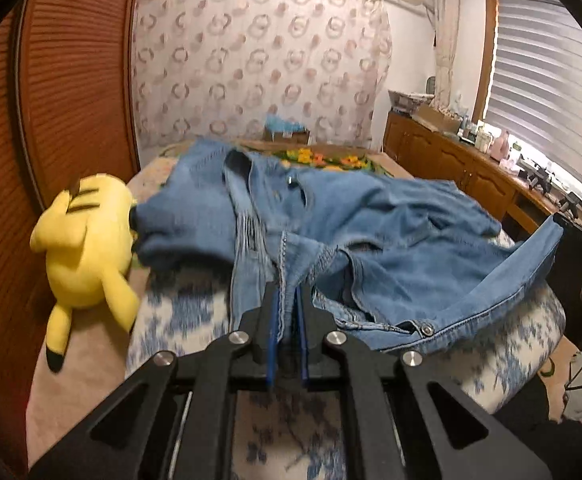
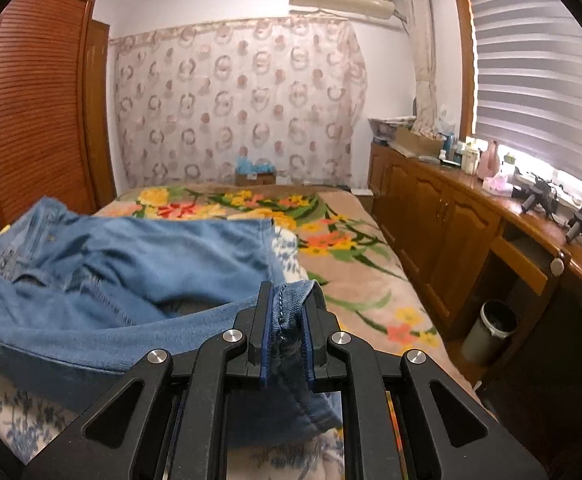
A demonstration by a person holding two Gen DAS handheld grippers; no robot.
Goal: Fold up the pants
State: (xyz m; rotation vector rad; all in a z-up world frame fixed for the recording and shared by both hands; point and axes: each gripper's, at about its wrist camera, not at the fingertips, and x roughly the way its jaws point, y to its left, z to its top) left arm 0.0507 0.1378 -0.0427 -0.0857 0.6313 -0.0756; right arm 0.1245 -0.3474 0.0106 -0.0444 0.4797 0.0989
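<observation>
Blue denim pants lie crumpled across a bed, waistband towards me. My left gripper is shut on a seam edge of the denim near the crotch, lifting it off the blue-and-white pillow. In the right wrist view the same pants spread to the left, and my right gripper is shut on a folded, stitched edge of the waistband, which hangs down between the pads. In the left wrist view the waistband with its metal button stretches off to the right.
A yellow plush toy lies at the bed's left edge against a wooden louvred wardrobe. A floral blanket covers the far bed. Wooden cabinets with clutter line the right wall, a bin below.
</observation>
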